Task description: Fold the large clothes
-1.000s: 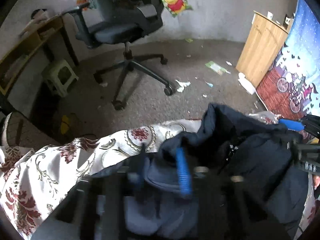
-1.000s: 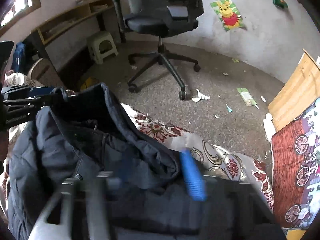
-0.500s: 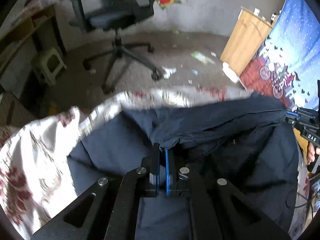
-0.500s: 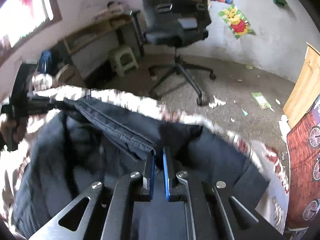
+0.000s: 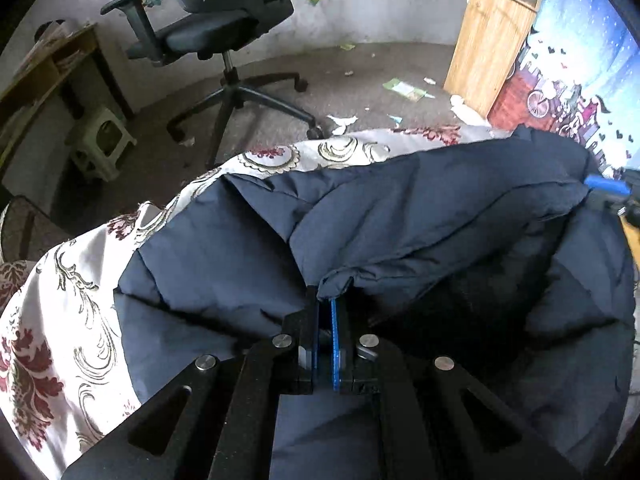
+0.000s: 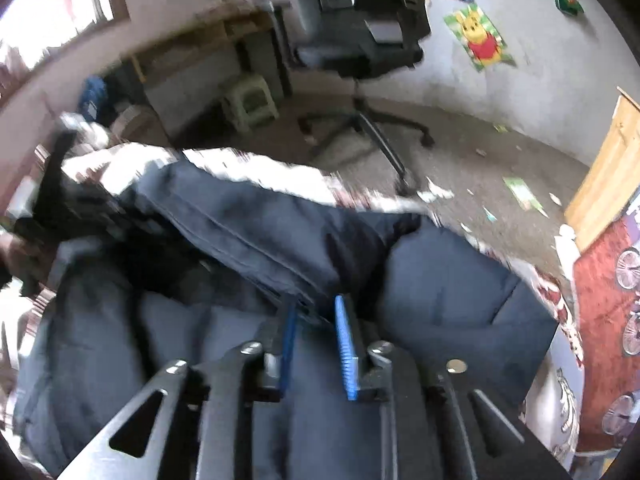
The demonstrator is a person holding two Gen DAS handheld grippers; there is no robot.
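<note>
2 grippers hold a navy jacket [image 5: 400, 216] over a floral sheet [image 5: 60, 300] to fold it: left gripper [image 5: 325, 312] pinching its hem, right gripper [image 6: 316, 320] narrowly parted around fabric

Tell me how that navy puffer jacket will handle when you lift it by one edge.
Probably floppy: the navy puffer jacket already drapes and creases where the left gripper pinches its folded edge. Likely light for its bulk, given the puffy quilted panels. Its smooth shell may slip on the floral bedsheet.

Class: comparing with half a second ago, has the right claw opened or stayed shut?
Yes, it has opened: the right claw shows a clear gap between its blue pads above the navy jacket, where earlier they pinched its edge.
</note>
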